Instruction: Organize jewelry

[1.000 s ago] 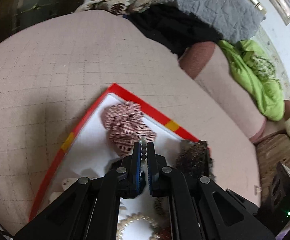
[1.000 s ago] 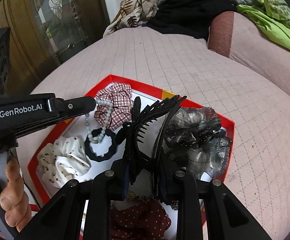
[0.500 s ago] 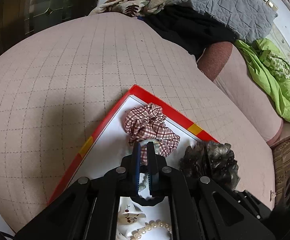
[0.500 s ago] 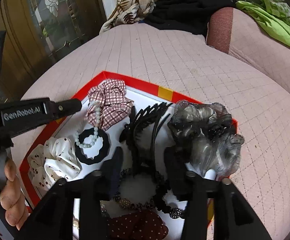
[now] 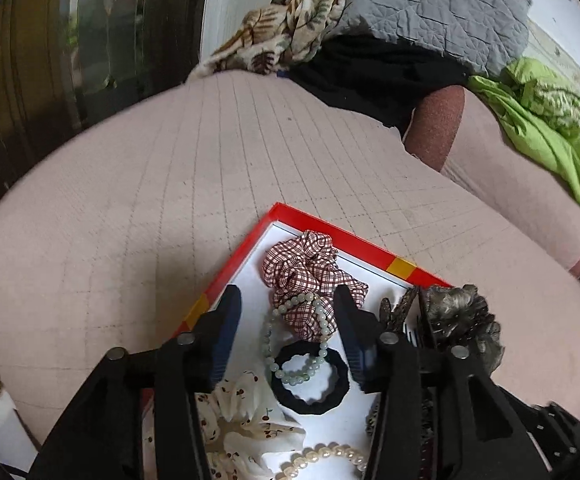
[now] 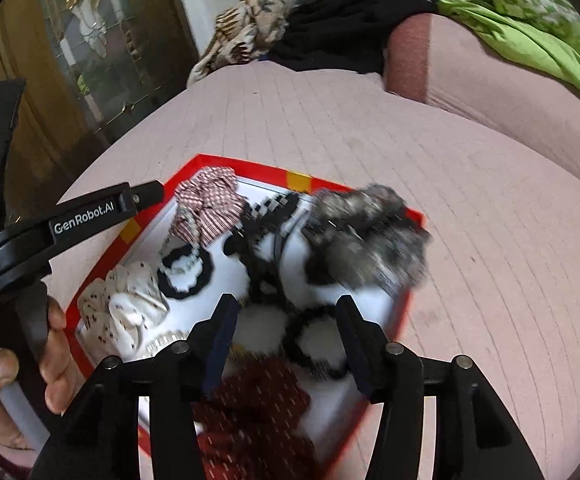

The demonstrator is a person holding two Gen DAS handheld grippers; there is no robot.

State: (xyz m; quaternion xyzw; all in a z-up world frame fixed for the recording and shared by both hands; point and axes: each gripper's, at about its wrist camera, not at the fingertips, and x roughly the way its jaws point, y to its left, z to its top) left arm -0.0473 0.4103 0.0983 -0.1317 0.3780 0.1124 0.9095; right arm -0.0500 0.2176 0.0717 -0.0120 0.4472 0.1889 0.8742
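Over the red tray (image 5: 329, 232), the left gripper (image 5: 286, 320) has just opened, empty. Green beads (image 5: 313, 320) lie right below it, on the black ring (image 5: 309, 400). The right gripper (image 6: 282, 320) has just opened too, empty.

blurred: my right-wrist view smears the grey scrunchie (image 6: 369, 236) and black comb (image 6: 266, 220) | cut off: pearl strand (image 5: 329, 458) at my left view's bottom edge; dark red scrunchie (image 6: 254, 412) partly behind my fingers

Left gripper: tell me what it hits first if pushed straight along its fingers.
Likely the pale bead bracelet, draped from the plaid scrunchie onto the black hair tie, between the open left gripper fingers; depth is unclear.
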